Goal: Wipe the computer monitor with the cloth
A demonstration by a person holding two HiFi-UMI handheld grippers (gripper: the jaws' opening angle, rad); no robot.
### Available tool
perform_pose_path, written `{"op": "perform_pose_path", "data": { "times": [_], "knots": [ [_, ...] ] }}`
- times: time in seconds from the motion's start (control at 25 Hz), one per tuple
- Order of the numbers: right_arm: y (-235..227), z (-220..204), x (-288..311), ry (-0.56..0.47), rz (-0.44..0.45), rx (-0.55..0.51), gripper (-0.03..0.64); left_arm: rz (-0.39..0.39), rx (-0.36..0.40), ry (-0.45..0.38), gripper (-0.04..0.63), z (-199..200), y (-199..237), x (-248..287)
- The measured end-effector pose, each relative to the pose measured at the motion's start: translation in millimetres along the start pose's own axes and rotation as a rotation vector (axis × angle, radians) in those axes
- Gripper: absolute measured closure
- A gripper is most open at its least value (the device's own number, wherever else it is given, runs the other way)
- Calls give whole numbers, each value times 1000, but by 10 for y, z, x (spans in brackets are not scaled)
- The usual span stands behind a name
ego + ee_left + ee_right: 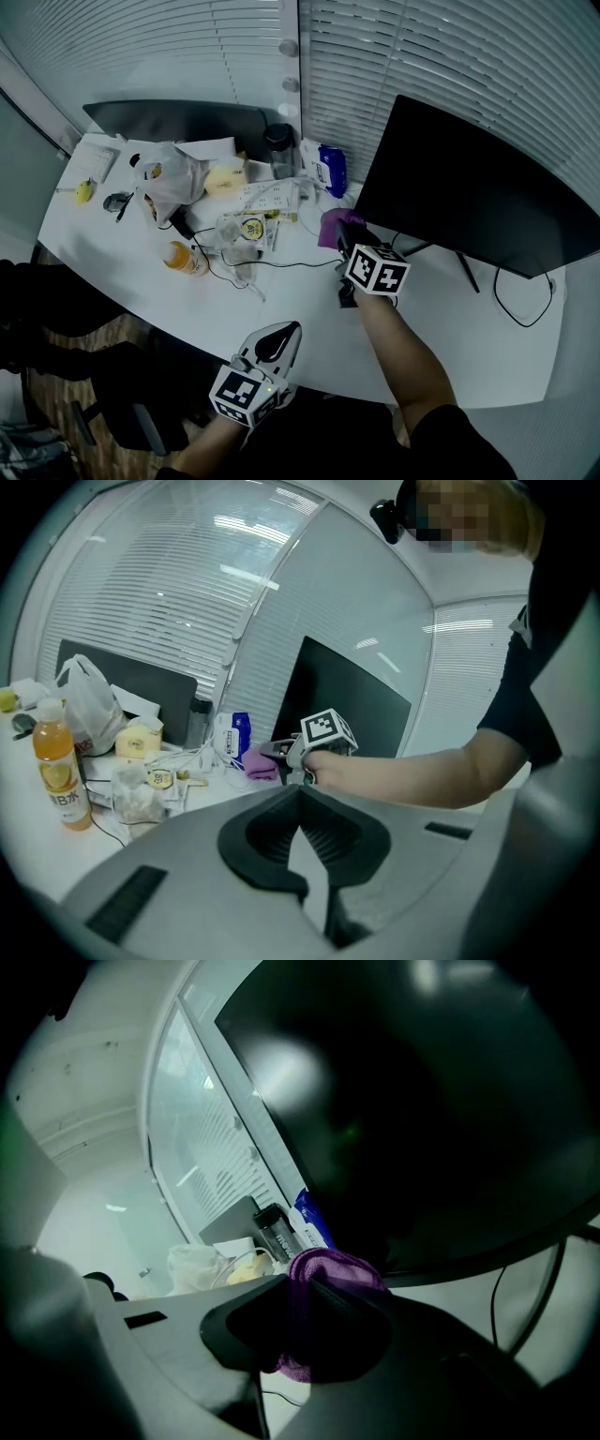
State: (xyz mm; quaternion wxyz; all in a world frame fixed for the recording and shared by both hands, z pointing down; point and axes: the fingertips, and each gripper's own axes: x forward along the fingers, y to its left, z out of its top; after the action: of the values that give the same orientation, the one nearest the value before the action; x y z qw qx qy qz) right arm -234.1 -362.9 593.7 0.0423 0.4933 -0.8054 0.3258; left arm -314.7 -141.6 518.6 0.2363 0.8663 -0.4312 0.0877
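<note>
The black monitor [469,187] stands at the right of the white desk [441,337], its dark screen filling the right gripper view [422,1101]. My right gripper [343,234] is shut on a purple cloth [329,225], bunched between its jaws [333,1274]. The cloth is just left of the screen's lower left corner; I cannot tell whether it touches the screen. My left gripper [281,335] hangs at the desk's near edge, shut with nothing in it [300,791]. From there I see the right gripper [279,753], the cloth [257,762] and the monitor [347,700].
Clutter covers the desk's left half: an orange drink bottle [183,258], a plastic bag [169,178], a dark cup [279,150], a blue pack [333,169], papers and cables. A dark laptop [178,120] sits at the back. A cable [520,305] loops beneath the monitor.
</note>
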Motion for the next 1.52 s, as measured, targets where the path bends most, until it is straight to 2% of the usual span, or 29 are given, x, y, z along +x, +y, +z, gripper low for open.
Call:
{"op": "perform_pose_path", "data": {
  "times": [0.32,0.68,1.52],
  "knots": [
    [-2,190,-48,-41,-21,-6,535,-28,29,-18,591,8,-18,-28],
    [225,583,-199,-109,8,-40,535,-42,58,-46,591,163,-44,-50],
    [974,1975,-939,-348,119,-134,535,-99,121,-112,591,386,-410,-116]
  ]
}}
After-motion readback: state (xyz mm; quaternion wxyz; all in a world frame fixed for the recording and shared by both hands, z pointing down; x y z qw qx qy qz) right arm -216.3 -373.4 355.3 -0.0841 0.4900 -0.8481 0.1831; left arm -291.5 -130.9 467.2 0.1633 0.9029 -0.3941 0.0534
